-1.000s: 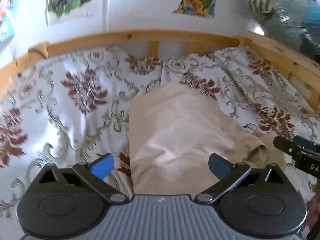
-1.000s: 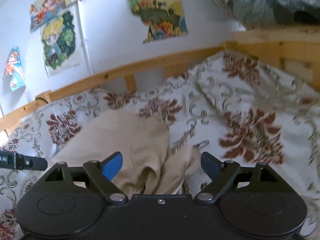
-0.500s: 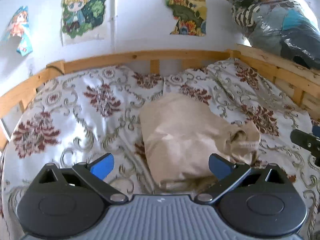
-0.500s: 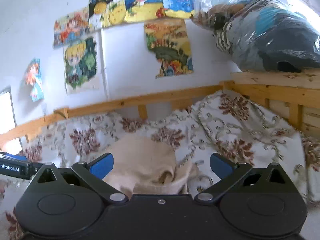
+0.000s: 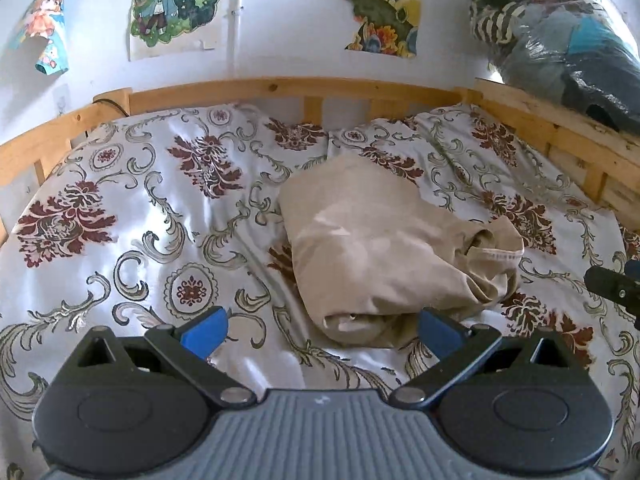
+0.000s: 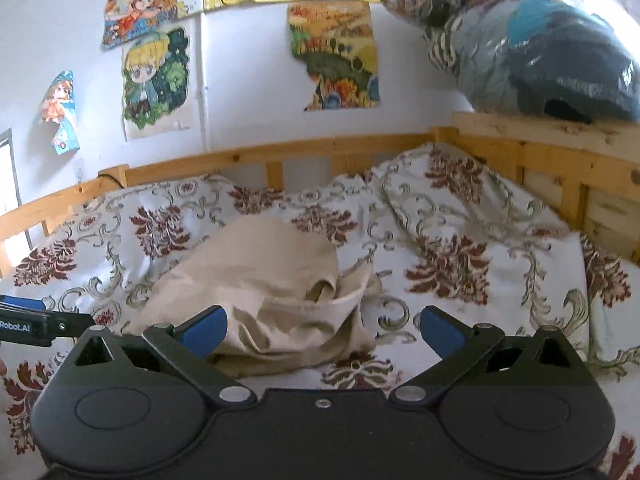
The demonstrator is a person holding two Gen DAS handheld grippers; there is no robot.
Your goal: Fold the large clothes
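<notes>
While lying loosely folded mid-bed on the floral bedspread (image 5: 120, 208), the beige garment (image 5: 376, 248) sits clear of both the left gripper (image 5: 322, 326) and the right gripper (image 6: 322, 326), each with fingers spread wide, holding nothing.

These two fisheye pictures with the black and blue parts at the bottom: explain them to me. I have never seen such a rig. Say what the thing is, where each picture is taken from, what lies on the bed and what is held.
There is no robot here. A person holds a two-finger gripper in each hand, and each gripper carries a camera that looks forward along its fingers. One picture comes from the left gripper, the other from the right gripper; the blue pads are their fingertips. Both stand open and hold nothing. On the flowered bedcover lies a beige garment, loosely folded into a bundle, with its hemmed edge bunched on the right side. Around the bed runs a wooden frame. Posters hang on the wall, and a plastic bag of clothes sits on the frame's ledge.
</notes>
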